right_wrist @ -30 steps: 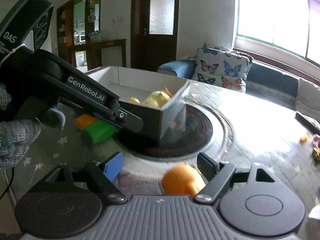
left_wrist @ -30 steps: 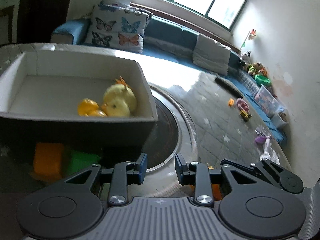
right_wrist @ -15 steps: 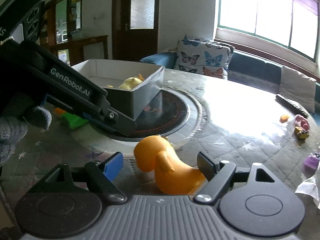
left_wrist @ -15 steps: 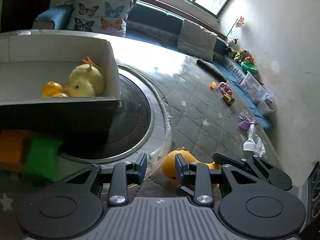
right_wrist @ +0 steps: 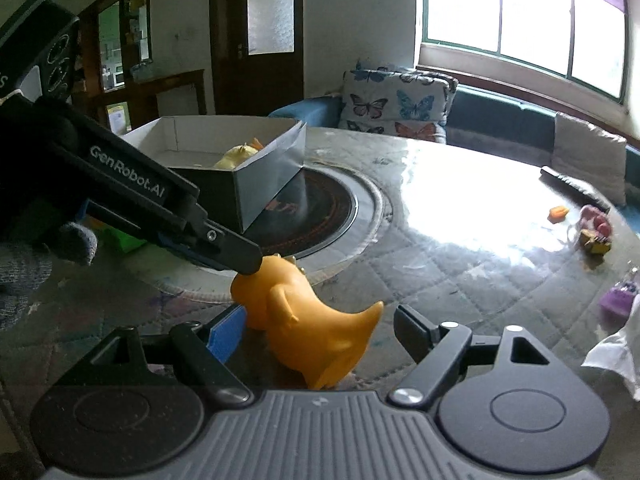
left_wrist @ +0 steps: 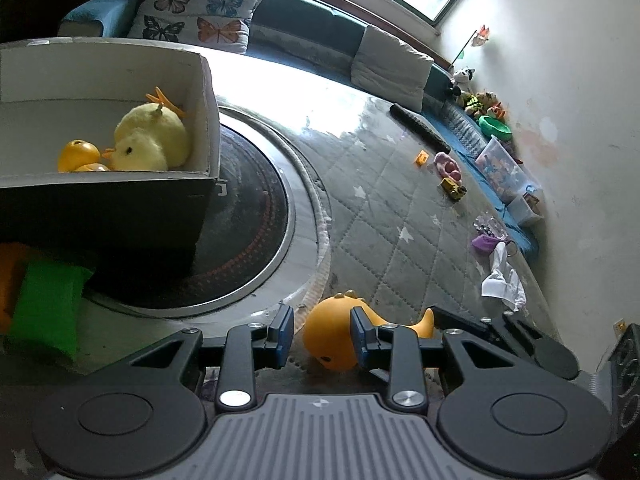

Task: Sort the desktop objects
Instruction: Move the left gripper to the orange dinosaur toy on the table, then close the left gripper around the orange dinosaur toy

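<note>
An orange rubber dinosaur toy [left_wrist: 334, 334] lies on its side on the quilted table mat; it also shows in the right wrist view [right_wrist: 308, 316]. My left gripper [left_wrist: 322, 332] is open with its jaws on either side of the toy's head, not closed on it. My right gripper [right_wrist: 318, 330] is open wide around the toy's body and tail. A white-lined box [left_wrist: 208, 92] holds a yellow plush chick [left_wrist: 154, 138] and an orange toy [left_wrist: 78, 155]; the box also shows in the right wrist view [right_wrist: 276, 160].
A green block [left_wrist: 44, 312] and an orange block [left_wrist: 8, 280] lie left of the box. A dark round inset [left_wrist: 248, 232] sits under the box. Small toys [left_wrist: 448, 168], a purple item [left_wrist: 486, 242] and a white tissue [left_wrist: 502, 280] lie at the table's right edge.
The left gripper has moved right and down to the orange dinosaur, and its jaws now flank the toy's head. The right gripper has drawn back slightly, showing the whole toy.
</note>
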